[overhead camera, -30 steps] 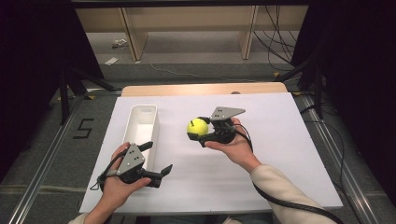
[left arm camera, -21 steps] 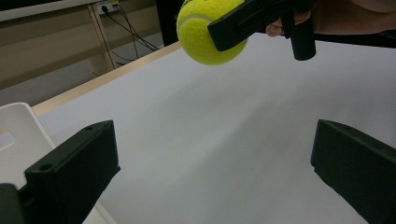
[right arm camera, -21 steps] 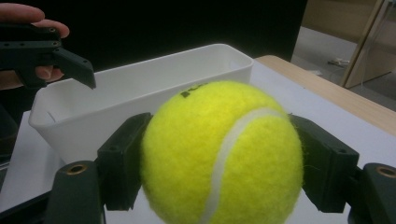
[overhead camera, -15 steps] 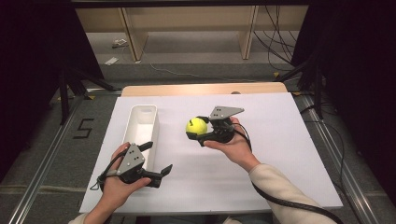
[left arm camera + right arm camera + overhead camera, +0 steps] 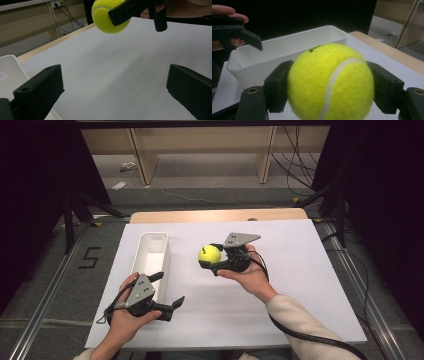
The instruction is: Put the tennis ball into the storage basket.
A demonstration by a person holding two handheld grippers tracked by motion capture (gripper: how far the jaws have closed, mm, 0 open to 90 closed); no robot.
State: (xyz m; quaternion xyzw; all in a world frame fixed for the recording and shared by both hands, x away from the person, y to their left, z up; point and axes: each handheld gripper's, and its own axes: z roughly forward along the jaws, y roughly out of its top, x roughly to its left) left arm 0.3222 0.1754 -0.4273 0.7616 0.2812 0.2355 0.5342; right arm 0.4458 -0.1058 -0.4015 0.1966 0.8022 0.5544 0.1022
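A yellow tennis ball (image 5: 209,254) is held above the middle of the white table, with my right gripper (image 5: 208,256) shut on it. In the right gripper view the ball (image 5: 330,81) sits squeezed between the two black jaws. A long white bin (image 5: 152,255) stands on the left part of the table, empty as far as I can see, and the ball is to its right. My left gripper (image 5: 168,291) rests low near the front left, beside the bin's near end, open with nothing between its jaws. In the left gripper view the ball (image 5: 110,16) hangs up ahead.
The white table top (image 5: 300,285) stretches wide to the right and front. A wooden strip (image 5: 220,215) runs along its far edge. Shelving legs and cables lie on the floor beyond. A metal rail (image 5: 45,305) runs along the left side.
My right gripper has shifted very slightly with the ball. The left gripper has stayed where it was.
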